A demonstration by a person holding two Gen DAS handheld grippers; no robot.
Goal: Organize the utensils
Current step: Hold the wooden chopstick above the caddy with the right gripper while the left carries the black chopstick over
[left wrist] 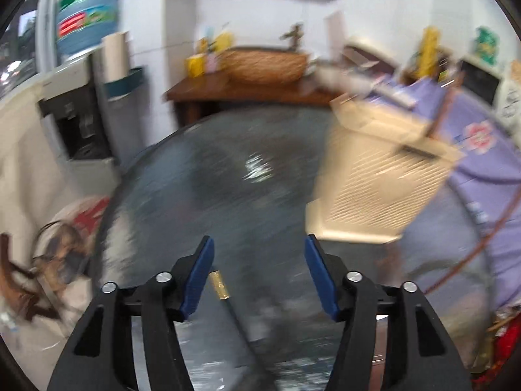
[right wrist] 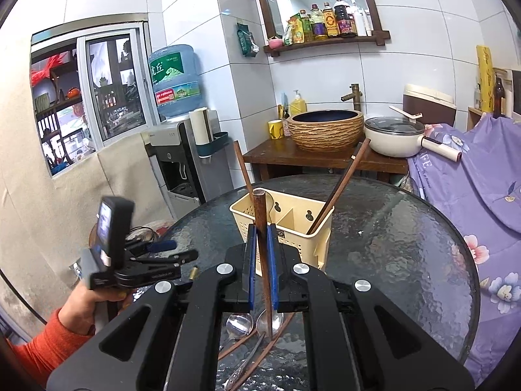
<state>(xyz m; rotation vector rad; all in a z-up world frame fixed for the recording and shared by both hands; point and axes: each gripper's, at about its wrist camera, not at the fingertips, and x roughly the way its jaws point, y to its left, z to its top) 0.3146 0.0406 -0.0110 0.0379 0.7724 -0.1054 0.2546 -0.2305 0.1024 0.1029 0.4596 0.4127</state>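
A cream utensil caddy (right wrist: 286, 224) stands on the round glass table (right wrist: 390, 247) with two brown chopsticks (right wrist: 338, 189) leaning in it. My right gripper (right wrist: 261, 228) is shut on a brown chopstick (right wrist: 262, 238), held upright just before the caddy. Two spoons (right wrist: 239, 324) and more chopsticks lie on the glass below it. My left gripper (left wrist: 259, 244) is open and empty above the table, left of the caddy (left wrist: 374, 176); a black gold-tipped utensil (left wrist: 228, 296) lies under it. The left wrist view is blurred. The left gripper also shows in the right wrist view (right wrist: 182, 255).
A water dispenser (right wrist: 182, 150) stands left of the table. Behind is a wooden stand with a woven basin (right wrist: 325, 128) and a white pan (right wrist: 394, 138). A purple flowered cloth (right wrist: 472, 202) covers furniture on the right.
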